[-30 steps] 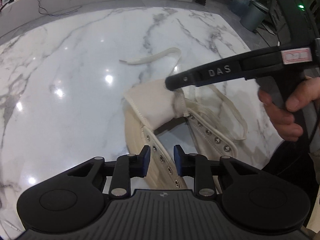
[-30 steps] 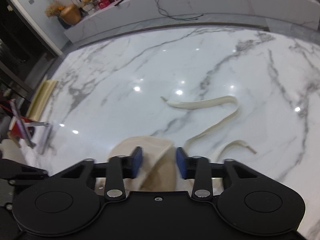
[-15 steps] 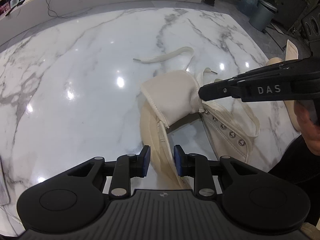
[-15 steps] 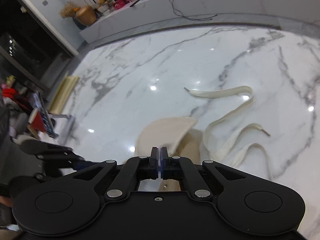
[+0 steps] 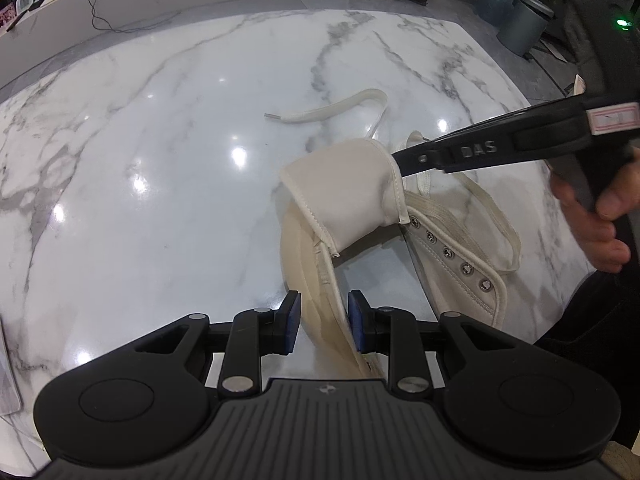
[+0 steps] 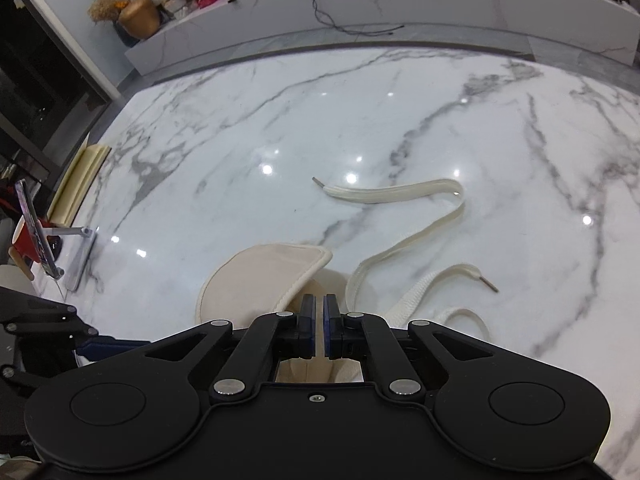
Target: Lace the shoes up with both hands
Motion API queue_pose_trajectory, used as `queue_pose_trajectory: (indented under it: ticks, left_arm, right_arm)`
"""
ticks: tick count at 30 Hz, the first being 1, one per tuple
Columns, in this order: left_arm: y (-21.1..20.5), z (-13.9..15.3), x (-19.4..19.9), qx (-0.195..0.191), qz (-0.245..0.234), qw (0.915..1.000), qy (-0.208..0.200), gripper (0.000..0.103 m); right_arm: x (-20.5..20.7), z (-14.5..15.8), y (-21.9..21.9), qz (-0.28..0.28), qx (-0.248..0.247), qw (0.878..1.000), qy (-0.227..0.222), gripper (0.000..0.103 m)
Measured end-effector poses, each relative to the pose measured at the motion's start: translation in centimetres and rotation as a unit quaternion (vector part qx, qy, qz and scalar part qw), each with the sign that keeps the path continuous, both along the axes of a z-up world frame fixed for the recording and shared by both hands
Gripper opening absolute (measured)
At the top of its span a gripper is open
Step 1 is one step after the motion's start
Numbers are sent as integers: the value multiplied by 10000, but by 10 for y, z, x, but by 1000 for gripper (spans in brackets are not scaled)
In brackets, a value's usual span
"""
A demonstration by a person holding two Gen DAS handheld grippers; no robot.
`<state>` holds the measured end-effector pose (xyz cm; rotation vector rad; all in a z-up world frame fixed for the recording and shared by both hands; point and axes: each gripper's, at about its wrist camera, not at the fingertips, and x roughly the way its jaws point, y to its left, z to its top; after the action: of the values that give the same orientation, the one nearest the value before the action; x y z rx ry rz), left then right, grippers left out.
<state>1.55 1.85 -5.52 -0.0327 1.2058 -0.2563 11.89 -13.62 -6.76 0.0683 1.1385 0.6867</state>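
The cream canvas shoe (image 5: pixel 448 240) lies on the white marble table (image 5: pixel 160 160), at about four o'clock from the middle of the left wrist view, its collar toward the camera and its tongue (image 5: pixel 344 196) flipped up and back over the toe. The row of metal eyelets (image 5: pixel 456 256) on the flap at three o'clock stands bare; the opposite flap runs down between the fingers of the left gripper (image 5: pixel 323 324), whose blue pads stand apart around it without clamping. The flat lace (image 6: pixel 400 194) trails loose across the marble, one tipped end at twelve o'clock from the shoe and the other at about two o'clock in the right wrist view. The right gripper (image 6: pixel 319 330) reaches in from three o'clock, its pads drawn nearly together on the edge of the tongue; I judge it is pinching the tongue, though the contact itself is hidden under the fingers. A hand (image 5: pixel 592 216) squeezes its trigger at the right edge. With upper eyelets empty and both lace ends free, the step appears to be clearing the tongue to open the throat. To do it well, keep the tongue pulled flat toward the toe, let the left gripper close on its flap to steady the shoe, and keep both aglets in reach.
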Motion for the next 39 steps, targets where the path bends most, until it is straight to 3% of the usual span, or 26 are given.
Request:
queue_pose_trajectory:
  ticks: [5,11,17,29,35,39]
  left_arm:
    - [0,0,0,-9,-13,10000,18,26]
    - [0,1,-3,36,-19,10000,-27,26]
    - [2,8,-12,59,-12,9999,-120,26]
    - [3,26,-29,-76,15,9995,-305,26]
    - [3,32,-36,-57,51,9992,-398,26]
    - [2,32,-38,-125,60,9991,-392,26]
  right_arm:
    - [5,-4,3,129,197,9997,101,5]
    - [-24,22,4,723,281,9967,-230,4]
    - [-63,33,12,1454,-10,9872,-659,4]
    - [-108,43,25,2148,-996,9610,-1431,4]
    - [-133,34,41,2702,-1091,9487,-1229,5]
    - [-140,16,50,2625,-1298,9508,-1013,5]
